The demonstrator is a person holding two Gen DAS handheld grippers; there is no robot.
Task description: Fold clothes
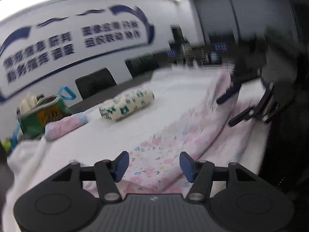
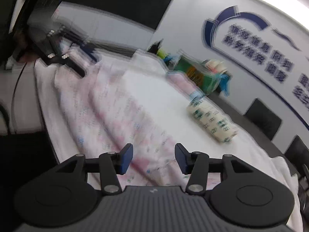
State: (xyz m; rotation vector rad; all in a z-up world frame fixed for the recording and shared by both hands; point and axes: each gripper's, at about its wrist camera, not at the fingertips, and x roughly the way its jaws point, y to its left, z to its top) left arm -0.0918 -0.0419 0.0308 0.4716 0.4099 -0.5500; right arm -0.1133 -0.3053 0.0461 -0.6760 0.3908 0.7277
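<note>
A pink floral garment point(image 1: 170, 141) lies in long loose folds across the white-covered table point(image 1: 108, 135). My left gripper point(image 1: 154, 165) hovers over its near end, open, with the cloth showing below the gap and no pad pressing on it. The right gripper point(image 1: 234, 106) shows at the far end of the same cloth, open too. In the right wrist view the garment point(image 2: 119, 116) runs away from the right gripper point(image 2: 154, 160), which stands open just above it. The left gripper point(image 2: 77, 63) appears blurred at the far end.
A rolled cream cloth with green print point(image 1: 127, 104) point(image 2: 212, 123) and a folded pink piece point(image 1: 65, 124) lie on the table. Behind them sits a green bag point(image 1: 41, 116) point(image 2: 197, 77). Dark chairs point(image 1: 95, 85) line the far side under a lettered wall.
</note>
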